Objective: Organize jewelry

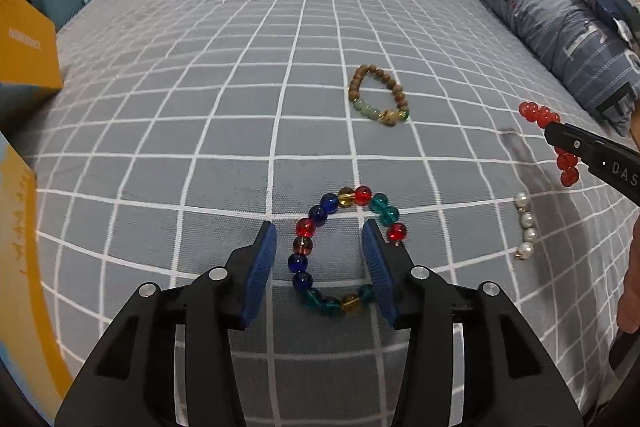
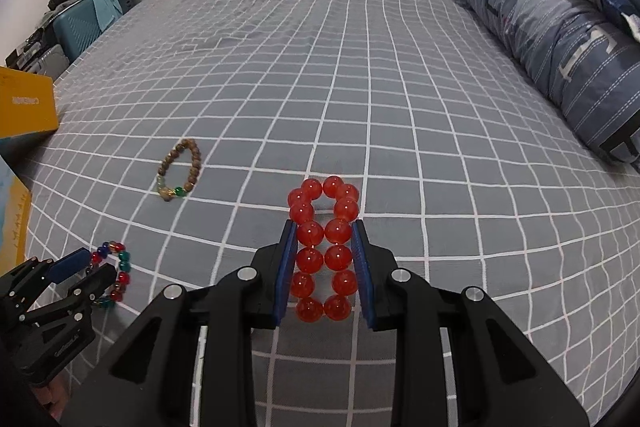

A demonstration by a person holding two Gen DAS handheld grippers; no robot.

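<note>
— While the right gripper (image 2: 324,267) pinches the red bracelet (image 2: 323,227) flat above the bed (image 2: 360,67), the left gripper (image 1: 320,259) stands wide over the multicoloured bracelet (image 1: 340,251) lying there.

— Handling?

— Light, limp, slippery glass beads, I'd guess; best to grip across both strands.

— Any writing?

— "DAS" on the right gripper; the yellow box's (image 1: 24,43) print is unreadable.

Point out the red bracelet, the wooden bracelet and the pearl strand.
red bracelet (image 2: 323,259), right wrist view, bead on its left row.
wooden bracelet (image 1: 354,83), left wrist view, brown bead on its left side.
pearl strand (image 1: 527,218), left wrist view, second pearl from top.
</note>
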